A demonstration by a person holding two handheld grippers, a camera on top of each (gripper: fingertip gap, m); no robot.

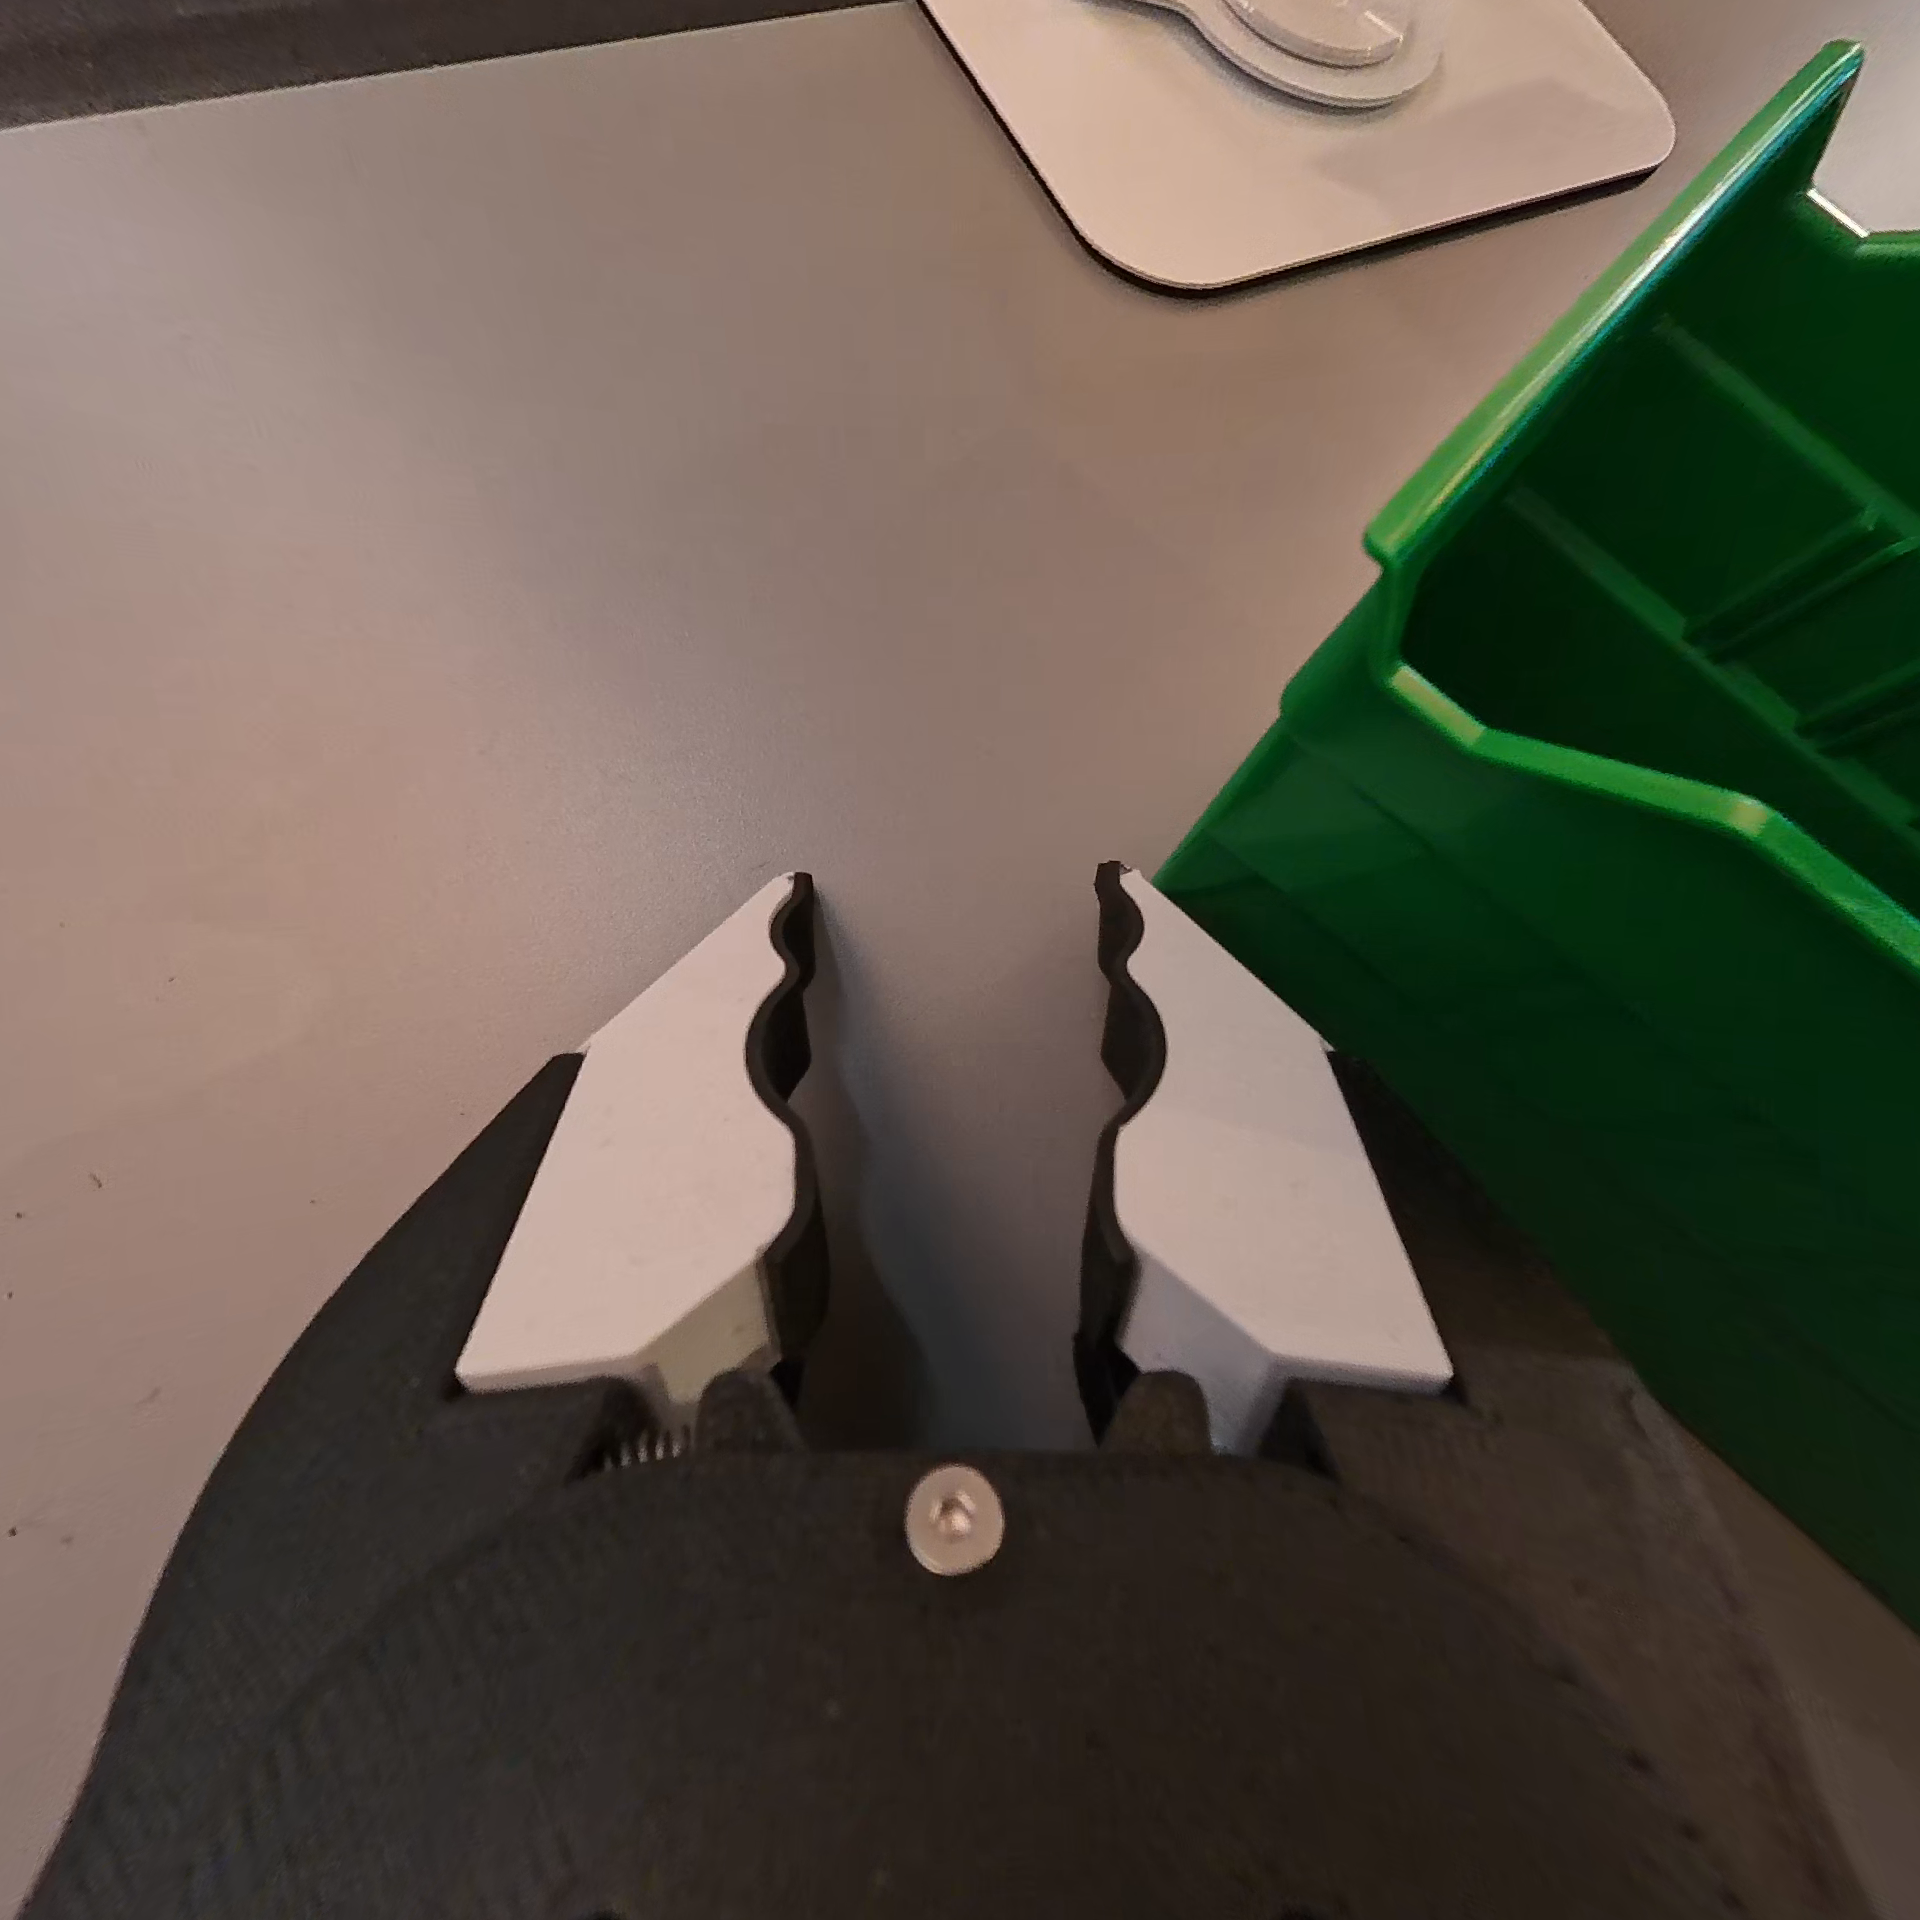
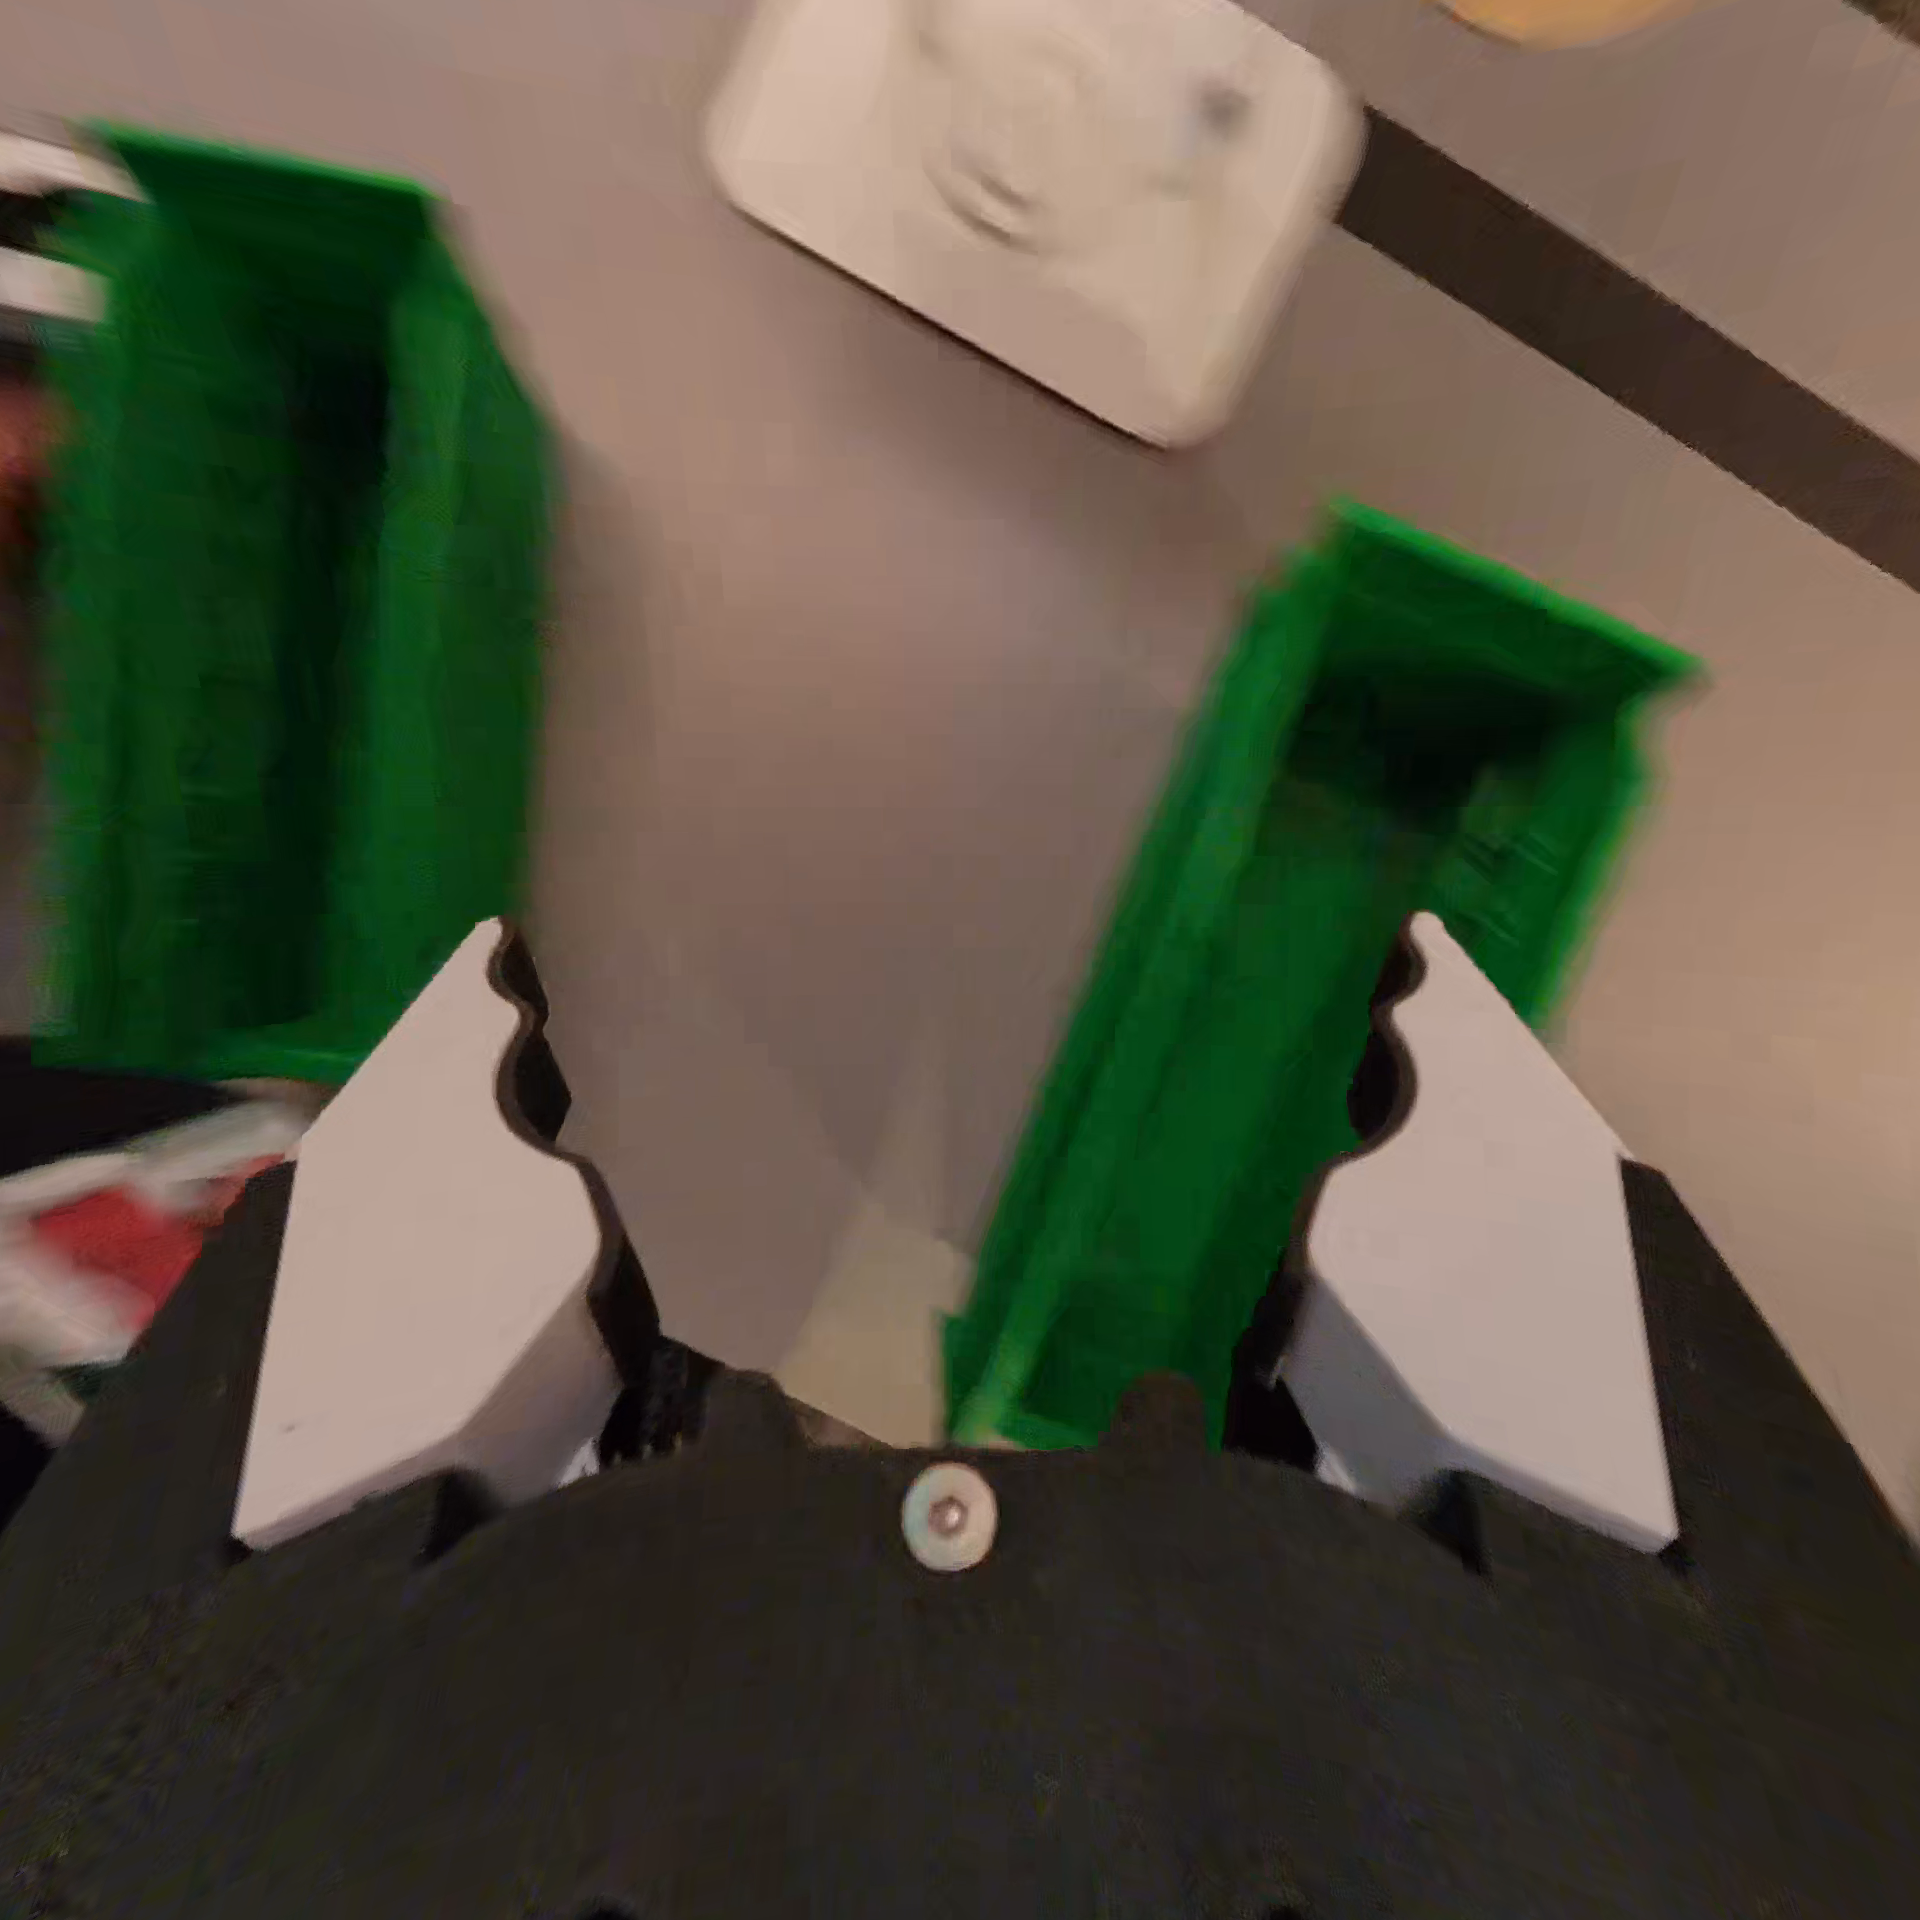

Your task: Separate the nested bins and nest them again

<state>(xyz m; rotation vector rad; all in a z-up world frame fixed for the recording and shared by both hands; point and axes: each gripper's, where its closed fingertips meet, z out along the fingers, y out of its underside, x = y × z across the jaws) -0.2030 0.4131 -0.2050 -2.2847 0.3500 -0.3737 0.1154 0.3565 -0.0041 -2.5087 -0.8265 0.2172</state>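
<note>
In the left wrist view, my left gripper (image 1: 956,878) is open and empty, low over the grey table (image 1: 520,520). A green bin (image 1: 1558,935) stands just right of its right finger, open top showing. The right wrist view is blurred by motion. My right gripper (image 2: 958,923) is wide open. A second green bin (image 2: 1195,1039) lies lengthwise between its jaws, close to the right finger (image 2: 1475,1195), with a wide gap to the left finger. The first green bin (image 2: 281,582) stands apart at the far left.
A white rounded pad (image 1: 1299,156) lies on the table at the back; it also shows in the right wrist view (image 2: 1029,208). A blurred red and white thing (image 2: 94,1268) sits at the lower left. A dark strip (image 2: 1662,364) crosses the table's upper right.
</note>
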